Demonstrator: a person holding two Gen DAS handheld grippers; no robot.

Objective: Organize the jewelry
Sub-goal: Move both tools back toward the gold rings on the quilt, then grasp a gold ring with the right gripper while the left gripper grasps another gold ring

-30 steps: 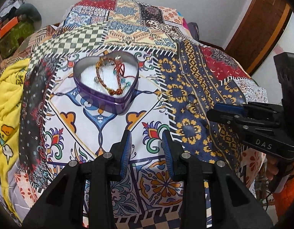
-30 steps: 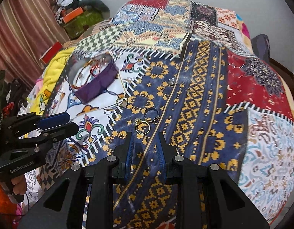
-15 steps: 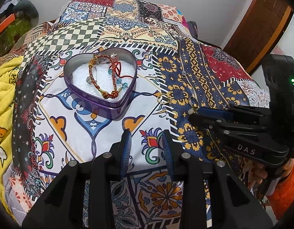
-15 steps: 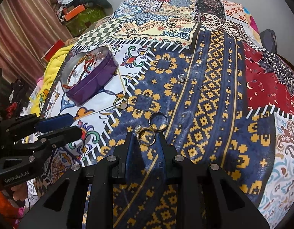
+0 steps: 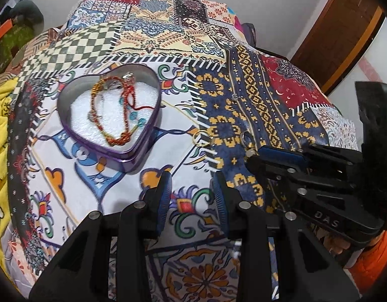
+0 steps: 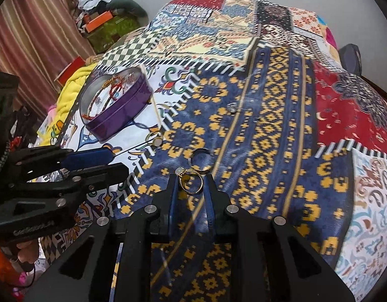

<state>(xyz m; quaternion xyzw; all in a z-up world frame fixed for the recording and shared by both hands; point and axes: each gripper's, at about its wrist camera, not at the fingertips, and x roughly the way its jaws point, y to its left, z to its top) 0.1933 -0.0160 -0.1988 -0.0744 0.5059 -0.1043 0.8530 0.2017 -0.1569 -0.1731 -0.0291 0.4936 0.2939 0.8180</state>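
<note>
Gold ring [image 6: 190, 182] sits between the right tool's [image 6: 190, 183] parted tips; purple heart tin [image 6: 113, 105] lies far left.

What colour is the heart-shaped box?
The heart-shaped box is purple outside and silvery inside, clearest in the right wrist view.

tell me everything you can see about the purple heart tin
The purple heart tin is a shallow, lidless, heart-shaped metal box with a shiny purple wall and silvery inner rim. It sits flat on the patchwork bedspread, point toward the left tool. White padding lines its floor, where beaded bracelets and a red cord lie tangled. Neither tool touches it.
</note>
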